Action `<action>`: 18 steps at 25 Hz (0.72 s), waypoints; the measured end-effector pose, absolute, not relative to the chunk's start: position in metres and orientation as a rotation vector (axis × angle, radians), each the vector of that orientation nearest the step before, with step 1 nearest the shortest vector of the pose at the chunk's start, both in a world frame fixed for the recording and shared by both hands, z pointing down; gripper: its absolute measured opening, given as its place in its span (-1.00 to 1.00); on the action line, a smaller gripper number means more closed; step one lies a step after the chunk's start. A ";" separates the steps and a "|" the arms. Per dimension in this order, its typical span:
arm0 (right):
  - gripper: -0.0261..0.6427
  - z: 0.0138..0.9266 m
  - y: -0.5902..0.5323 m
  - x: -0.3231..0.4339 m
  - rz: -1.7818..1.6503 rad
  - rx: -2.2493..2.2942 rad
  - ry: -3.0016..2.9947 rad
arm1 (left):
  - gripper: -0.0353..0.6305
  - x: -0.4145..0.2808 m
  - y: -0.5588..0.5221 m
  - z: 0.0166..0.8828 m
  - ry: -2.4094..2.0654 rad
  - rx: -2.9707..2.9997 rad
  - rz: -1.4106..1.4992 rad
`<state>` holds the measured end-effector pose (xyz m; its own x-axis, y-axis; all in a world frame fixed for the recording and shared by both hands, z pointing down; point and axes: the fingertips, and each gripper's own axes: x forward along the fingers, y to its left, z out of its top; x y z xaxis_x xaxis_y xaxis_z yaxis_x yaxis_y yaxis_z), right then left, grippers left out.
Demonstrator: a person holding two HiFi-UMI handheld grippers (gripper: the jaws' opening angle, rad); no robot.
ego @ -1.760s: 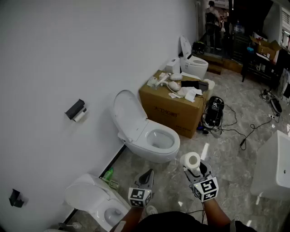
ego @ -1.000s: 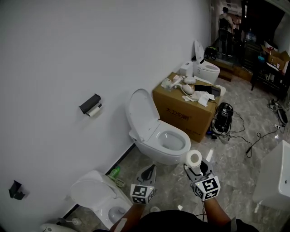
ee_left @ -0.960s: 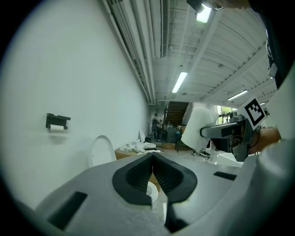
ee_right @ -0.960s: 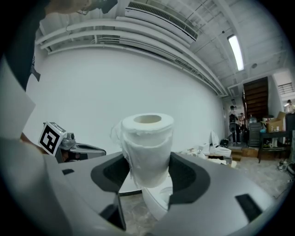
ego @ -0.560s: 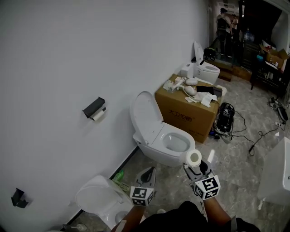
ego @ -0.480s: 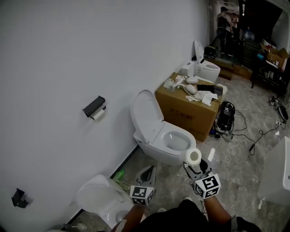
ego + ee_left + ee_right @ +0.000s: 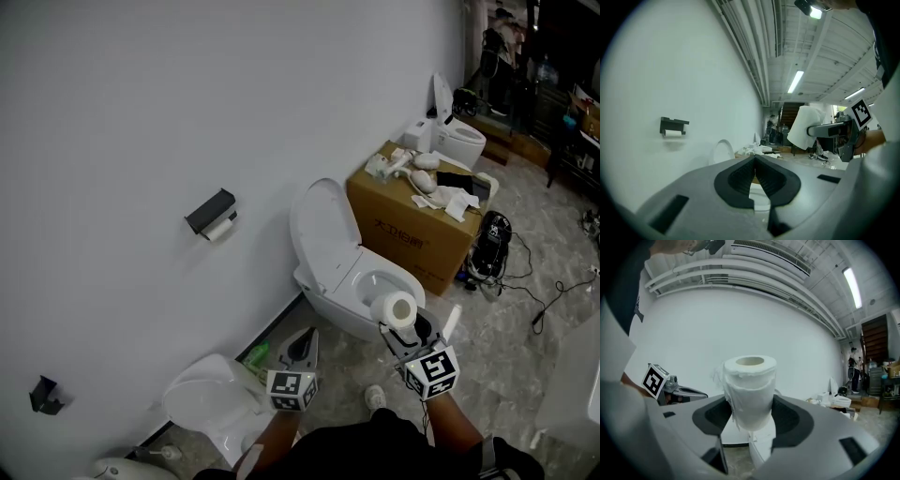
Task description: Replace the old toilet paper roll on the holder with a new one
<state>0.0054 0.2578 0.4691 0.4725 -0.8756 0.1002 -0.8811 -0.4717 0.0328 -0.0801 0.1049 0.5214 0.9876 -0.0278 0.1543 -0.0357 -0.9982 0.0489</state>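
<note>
Nearest, at the bottom of the head view, the person holds two grey tongs out level over a grey marbled floor (image 7: 487, 337). The left tongs (image 7: 305, 341) are closed, tips together, with nothing between them. The right tongs (image 7: 401, 326) stand well apart and press on both sides of a new white toilet paper roll (image 7: 750, 390), which stands upright with its hollow core facing up and a ragged loose edge of paper down one side. Just below the left tongs is a white toilet with its lid shut (image 7: 202, 405), and beside it, near the wall, lies a small green bottle (image 7: 255, 354). A little further along the wall stands a second white toilet with its lid raised (image 7: 323, 234). Above and to the left of it, fixed to the plain white wall (image 7: 187, 94), is a black toilet paper holder (image 7: 211, 211) with the thin old white roll (image 7: 221, 228) hanging under it, well apart from both tongs. Beyond the open toilet sits a brown cardboard box (image 7: 412, 230) with white oddments scattered on top, and a third white toilet (image 7: 459, 141) stands behind that.
</note>
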 end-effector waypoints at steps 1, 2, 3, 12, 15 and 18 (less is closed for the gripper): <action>-0.15 0.469 0.252 0.012 0.107 2.620 -1.587 | -0.87 -0.073 0.101 0.520 -0.063 3.081 0.234; -0.15 0.468 0.246 0.019 0.106 2.613 -1.605 | -0.87 -0.067 0.097 0.518 -0.076 3.082 0.231; -0.15 0.467 0.239 0.027 0.103 2.603 -1.621 | -0.87 -0.060 0.092 0.516 -0.090 3.084 0.227; -0.15 0.459 0.189 0.089 0.071 2.482 -1.779 | -0.87 -0.012 0.060 0.510 -0.257 3.080 0.239; -0.15 0.461 0.177 0.110 0.067 2.436 -1.828 | -0.87 0.001 0.054 0.508 -0.310 3.075 0.233; -0.15 0.465 0.166 0.128 0.073 2.397 -1.874 | -0.87 0.013 0.049 0.510 -0.361 3.072 0.245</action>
